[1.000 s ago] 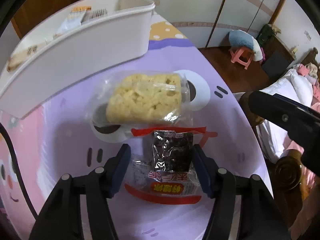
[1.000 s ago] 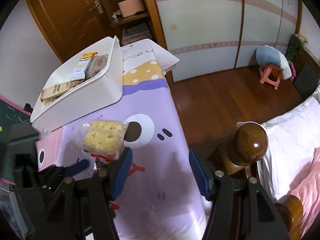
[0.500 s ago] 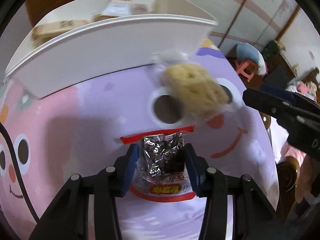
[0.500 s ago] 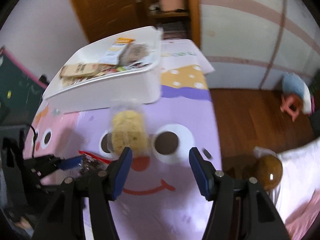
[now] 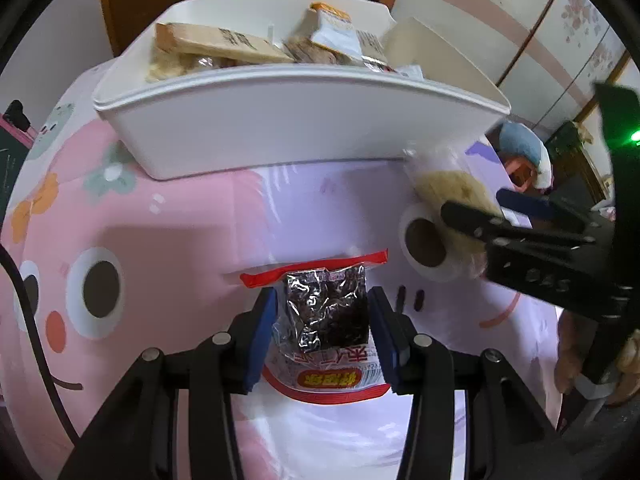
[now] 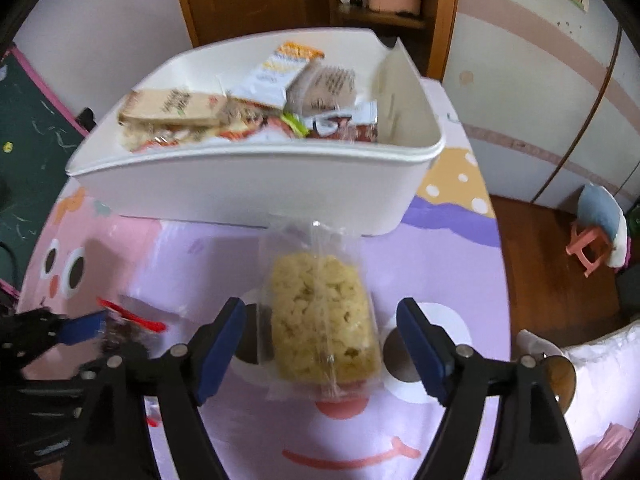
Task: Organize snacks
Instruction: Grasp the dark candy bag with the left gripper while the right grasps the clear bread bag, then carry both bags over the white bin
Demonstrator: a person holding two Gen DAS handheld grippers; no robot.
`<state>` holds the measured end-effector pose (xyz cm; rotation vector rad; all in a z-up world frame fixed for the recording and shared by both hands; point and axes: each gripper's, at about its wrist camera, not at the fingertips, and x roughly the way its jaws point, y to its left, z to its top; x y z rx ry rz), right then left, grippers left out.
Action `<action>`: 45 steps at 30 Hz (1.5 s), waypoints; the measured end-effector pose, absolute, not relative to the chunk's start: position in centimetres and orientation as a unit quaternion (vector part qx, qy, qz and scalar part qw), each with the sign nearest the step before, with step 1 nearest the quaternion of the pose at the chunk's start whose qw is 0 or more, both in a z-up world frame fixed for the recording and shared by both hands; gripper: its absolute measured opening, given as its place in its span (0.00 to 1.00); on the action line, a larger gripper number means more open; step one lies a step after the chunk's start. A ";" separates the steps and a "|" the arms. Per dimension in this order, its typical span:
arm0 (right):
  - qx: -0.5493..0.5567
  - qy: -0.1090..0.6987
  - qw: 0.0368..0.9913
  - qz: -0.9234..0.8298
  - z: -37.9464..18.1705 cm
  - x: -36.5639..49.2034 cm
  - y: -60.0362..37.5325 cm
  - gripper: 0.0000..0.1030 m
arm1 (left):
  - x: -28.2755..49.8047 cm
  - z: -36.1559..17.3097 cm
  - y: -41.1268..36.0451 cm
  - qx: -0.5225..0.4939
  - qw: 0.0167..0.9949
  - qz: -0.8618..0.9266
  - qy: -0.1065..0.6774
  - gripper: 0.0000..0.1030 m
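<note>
My left gripper (image 5: 324, 312) is shut on a dark foil snack packet (image 5: 326, 308) with a red edge, held low over the cartoon tablecloth in front of the white bin (image 5: 280, 132). The bin holds several wrapped snacks. My right gripper (image 6: 320, 320) hangs over a yellow puffed-rice cake (image 6: 322, 316) in clear wrap. Its jaws are opening, with the cake between them and a gap on each side. The cake lies just before the bin's wall (image 6: 240, 192). The left gripper (image 6: 80, 328) and its red-edged packet (image 6: 132, 318) show at the left of the right wrist view.
The tablecloth (image 6: 440, 248) ends at the table's right edge, with wooden floor (image 6: 548, 264) and a pink stool (image 6: 592, 244) beyond. A bed and a round bedpost (image 6: 560, 376) sit at the lower right. A green chalkboard (image 6: 28, 160) stands at the left.
My left gripper closed on the dark packet and carried it left, along the bin's front. My right gripper swung in over the yellow cake and its jaws widened.
</note>
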<state>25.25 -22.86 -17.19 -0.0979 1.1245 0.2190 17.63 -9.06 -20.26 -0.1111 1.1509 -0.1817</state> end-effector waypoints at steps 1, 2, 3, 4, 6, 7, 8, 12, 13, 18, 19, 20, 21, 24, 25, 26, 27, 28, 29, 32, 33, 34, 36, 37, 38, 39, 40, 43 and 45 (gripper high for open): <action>-0.048 0.534 0.838 0.101 -17.4 25.4 -22.8 0.76 | 17.6 -20.1 -9.0 -0.054 0.835 -0.084 0.542 0.43; -0.052 0.539 0.835 0.096 -17.7 25.6 -22.6 0.76 | 17.6 -20.1 -8.8 -0.056 0.836 -0.083 0.539 0.43; -0.056 0.543 0.833 0.092 -18.0 25.7 -22.5 0.76 | 17.7 -20.0 -8.5 -0.059 0.837 -0.082 0.537 0.43; -0.059 0.547 0.830 0.090 -18.2 25.7 -22.4 0.75 | 17.6 -19.9 -8.1 -0.062 0.838 -0.081 0.536 0.44; -0.062 0.554 0.825 0.088 -18.7 25.7 -22.2 0.64 | 17.5 -19.8 -7.1 -0.068 0.839 -0.079 0.534 0.43; -0.062 0.559 0.822 0.089 -18.9 25.7 -22.1 0.57 | 17.4 -19.7 -6.8 -0.069 0.839 -0.078 0.534 0.43; -0.061 0.558 0.823 0.088 -19.0 25.6 -22.1 0.56 | 17.3 -19.6 -6.6 -0.071 0.840 -0.076 0.533 0.43; -0.060 0.560 0.822 0.078 -18.9 24.9 -22.0 0.55 | 17.0 -19.0 -6.2 -0.073 0.845 -0.073 0.525 0.43; -0.056 0.561 0.822 0.080 -18.6 24.5 -22.0 0.55 | 17.0 -18.8 -6.2 -0.073 0.846 -0.073 0.523 0.43; -0.042 0.543 0.832 0.106 -15.7 22.1 -21.6 0.55 | 16.2 -16.3 -5.5 -0.074 0.859 -0.074 0.501 0.43; -0.040 0.536 0.836 0.112 -14.9 21.5 -21.6 0.55 | 16.4 -16.1 -5.8 -0.074 0.860 -0.075 0.498 0.43; -0.038 0.527 0.841 0.119 -13.8 21.0 -21.5 0.55 | 16.2 -15.4 -5.6 -0.073 0.863 -0.077 0.494 0.43; -0.036 0.519 0.845 0.124 -12.9 20.6 -21.6 0.55 | 15.9 -14.5 -5.4 -0.071 0.867 -0.078 0.487 0.43; -0.034 0.492 0.859 0.135 -9.8 19.7 -21.3 0.55 | 15.3 -12.0 -4.6 -0.063 0.878 -0.080 0.467 0.43; -0.033 0.483 0.864 0.139 -8.8 19.5 -21.3 0.55 | 15.2 -11.1 -4.3 -0.061 0.882 -0.081 0.461 0.44; -0.032 0.473 0.869 0.143 -7.7 19.3 -21.2 0.55 | 15.2 -10.1 -4.2 -0.058 0.886 -0.080 0.453 0.44; -0.031 0.465 0.872 0.146 -6.9 18.9 -21.0 0.55 | 15.1 -9.3 -4.1 -0.055 0.889 -0.081 0.447 0.44; -0.029 0.453 0.878 0.150 -5.6 18.9 -20.8 0.55 | 15.0 -8.6 -3.9 -0.051 0.892 -0.081 0.442 0.44; -0.028 0.445 0.882 0.153 -4.7 18.8 -20.6 0.55 | 15.0 -7.6 -3.7 -0.047 0.895 -0.082 0.436 0.44; -0.032 0.417 0.894 0.160 -1.8 18.3 -19.6 0.55 | 15.1 -4.9 -3.3 -0.034 0.902 -0.081 0.423 0.44; -0.033 0.409 0.897 0.162 -1.1 18.4 -19.3 0.55 | 15.3 -3.9 -3.2 -0.030 0.904 -0.081 0.418 0.44; -0.035 0.399 0.901 0.167 0.1 18.4 -19.1 0.55 | 15.5 -2.9 -3.1 -0.026 0.907 -0.081 0.413 0.44; -0.037 0.383 0.907 0.171 1.9 18.4 -18.6 0.55 | 16.0 -1.4 -3.0 -0.015 0.912 -0.078 0.403 0.44; -0.042 0.372 0.911 0.172 2.9 18.6 -18.3 0.55 | 16.4 -0.7 -3.0 -0.010 0.914 -0.076 0.398 0.44; -0.048 0.359 0.916 0.171 4.0 18.7 -18.1 0.55 | 16.9 0.4 -3.0 -0.003 0.918 -0.074 0.391 0.44; -0.053 0.349 0.920 0.169 4.8 18.9 -17.8 0.55 | 17.3 1.2 -3.1 0.001 0.919 -0.073 0.387 0.44; -0.057 0.338 0.925 0.166 5.9 19.3 -17.6 0.55 | 17.9 2.1 -3.1 0.005 0.921 -0.072 0.382 0.44; -0.064 0.310 0.935 0.157 8.3 20.8 -17.1 0.55 | 19.7 4.3 -3.1 0.016 0.928 -0.059 0.367 0.44; -0.060 0.301 0.939 0.158 9.4 21.5 -16.9 0.55 | 20.8 5.4 -3.1 0.020 0.931 -0.053 0.360 0.44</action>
